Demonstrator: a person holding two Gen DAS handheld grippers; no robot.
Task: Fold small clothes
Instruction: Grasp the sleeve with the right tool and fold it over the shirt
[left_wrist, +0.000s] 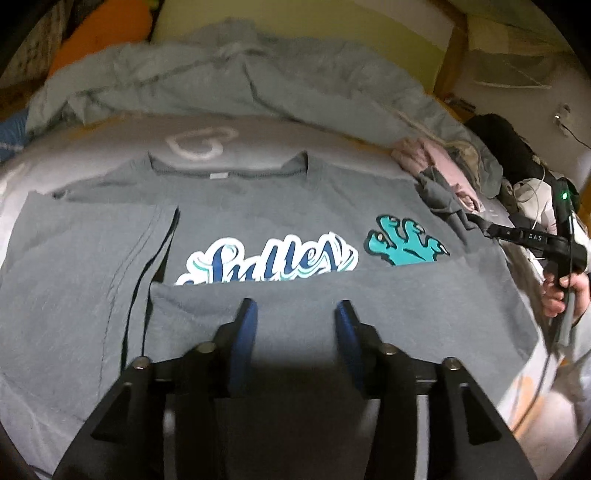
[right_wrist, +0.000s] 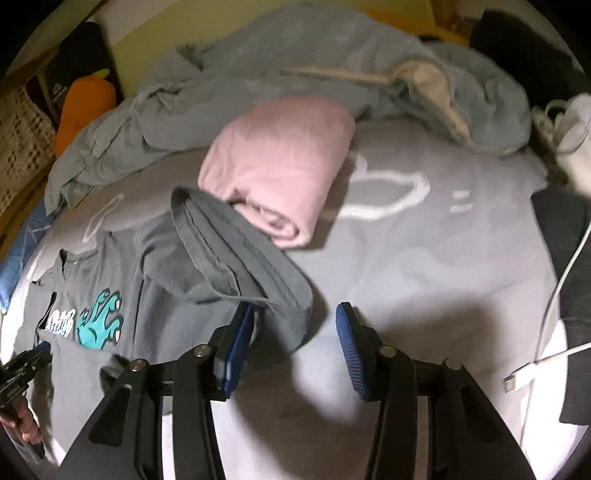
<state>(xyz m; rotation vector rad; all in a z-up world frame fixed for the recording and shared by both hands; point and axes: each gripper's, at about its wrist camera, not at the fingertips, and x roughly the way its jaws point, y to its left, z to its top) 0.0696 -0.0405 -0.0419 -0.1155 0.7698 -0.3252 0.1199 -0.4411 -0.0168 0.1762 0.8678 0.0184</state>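
The grey t-shirt (left_wrist: 280, 206) lay flat on the bed (right_wrist: 424, 258), print up, collar toward the far crumpled blue duvet (left_wrist: 229, 85), bottom hem already folded up over the logo. Left tongs (left_wrist: 295, 314) hovered over that fold, tilted down, jaws apart with nothing between them. Right tongs (right_wrist: 295, 314) also angled down at the shirt's right sleeve (right_wrist: 236, 251), which was bunched and lifted against one blue pad; couldn't tell if it was properly pinched. A rolled pink garment (right_wrist: 280, 162) sat just beyond.
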